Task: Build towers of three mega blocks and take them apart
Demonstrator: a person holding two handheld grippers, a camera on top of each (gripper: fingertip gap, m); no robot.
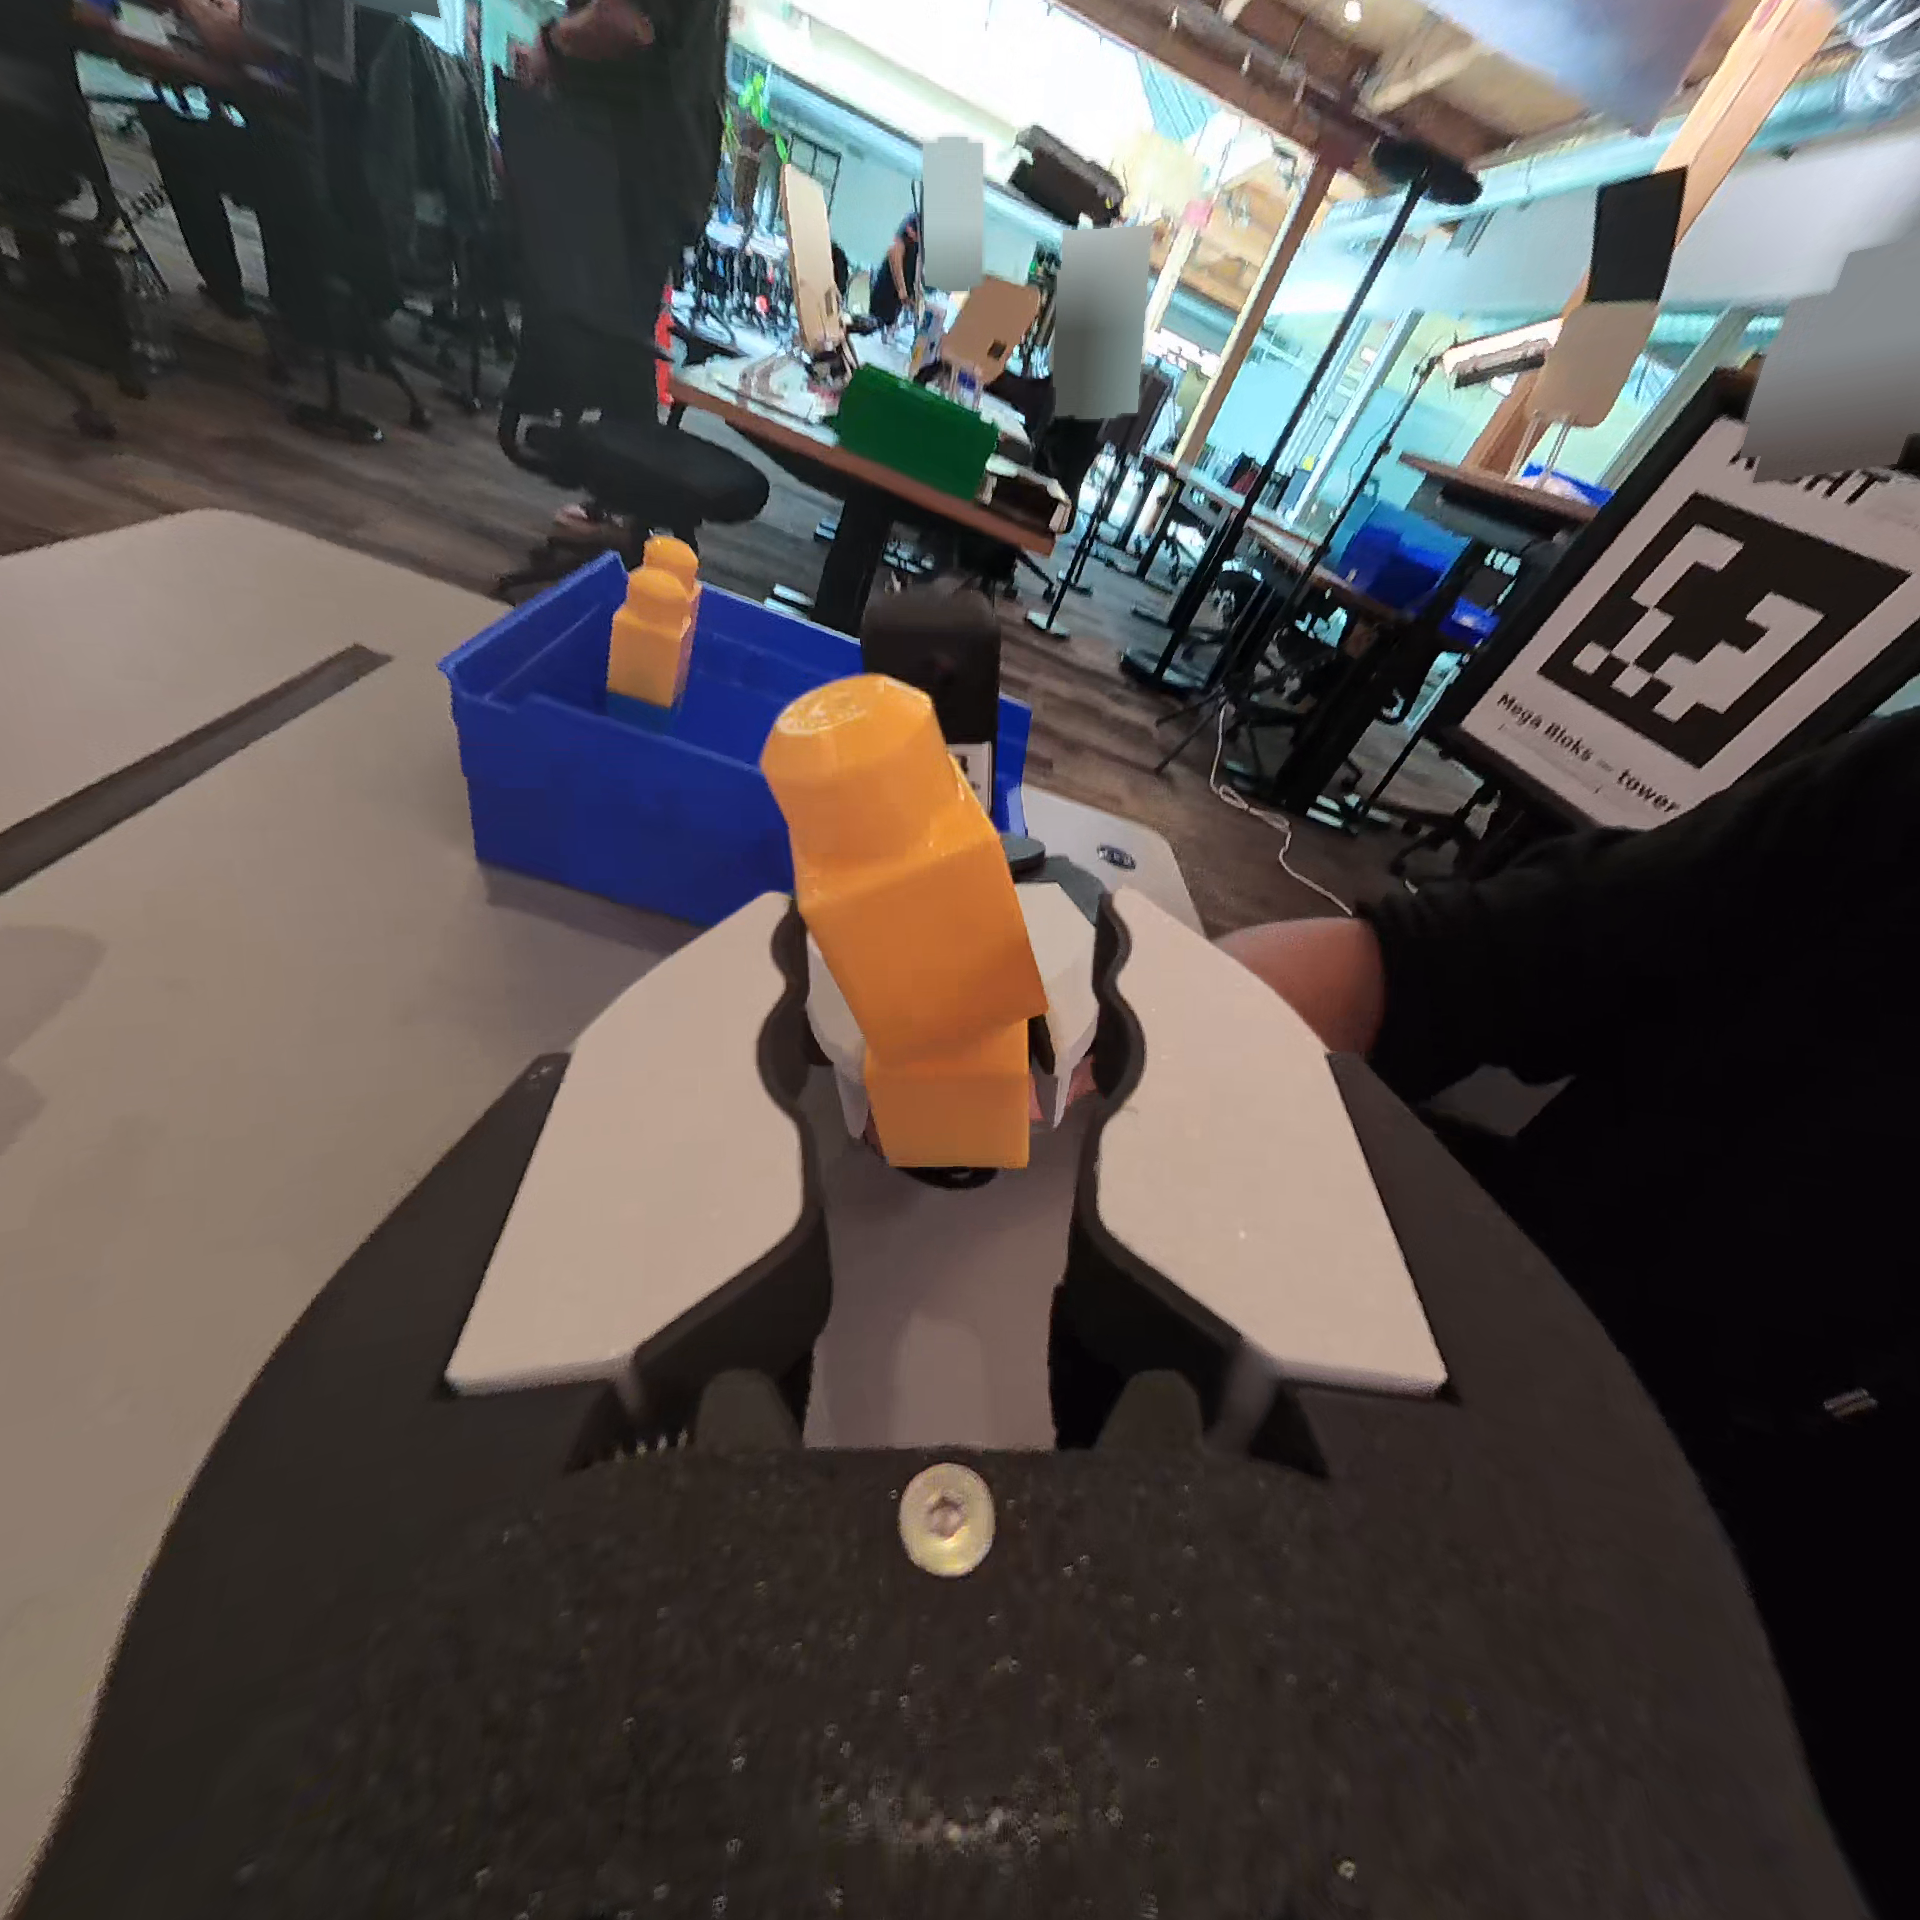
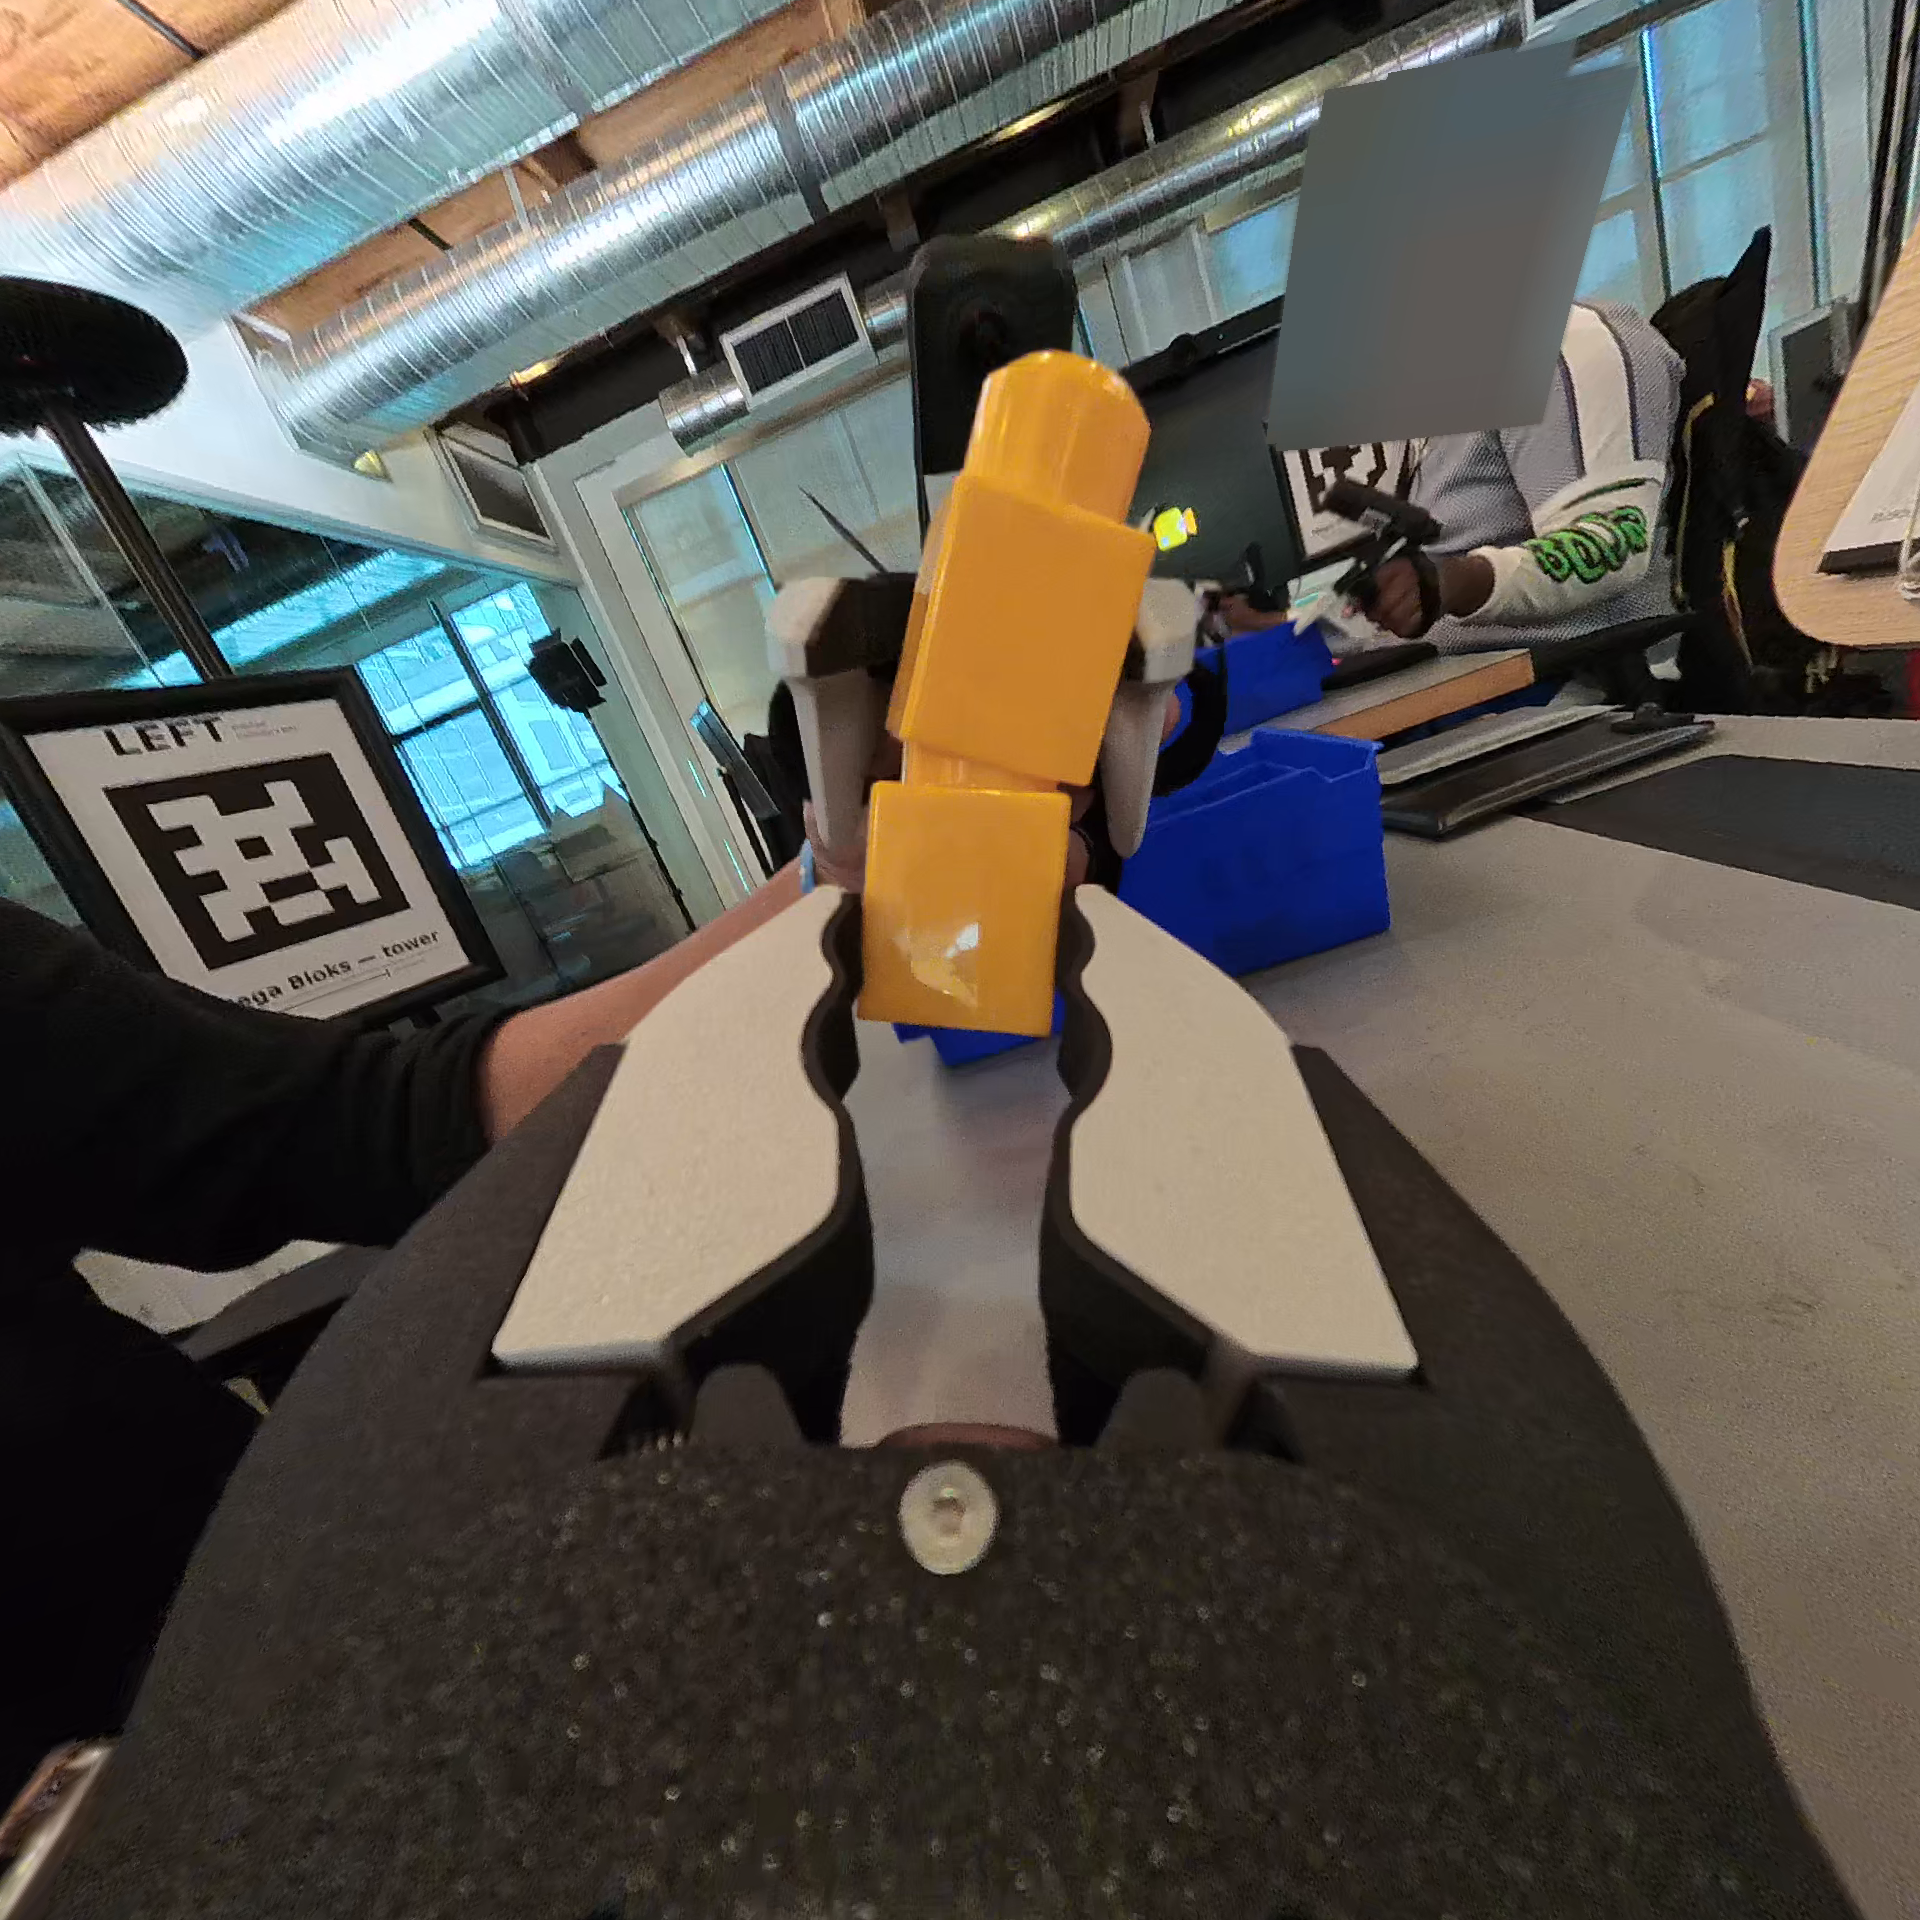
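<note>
Above the table point(image 2: 1558, 1039), both grippers' fingers point(image 2: 727, 1091) on tilted orange tower point(image 2: 997, 748).

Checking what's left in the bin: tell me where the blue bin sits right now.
In the left wrist view the blue bin sits on the grey table, left of and beyond the held orange blocks, with an orange-topped stack standing inside it.
</note>
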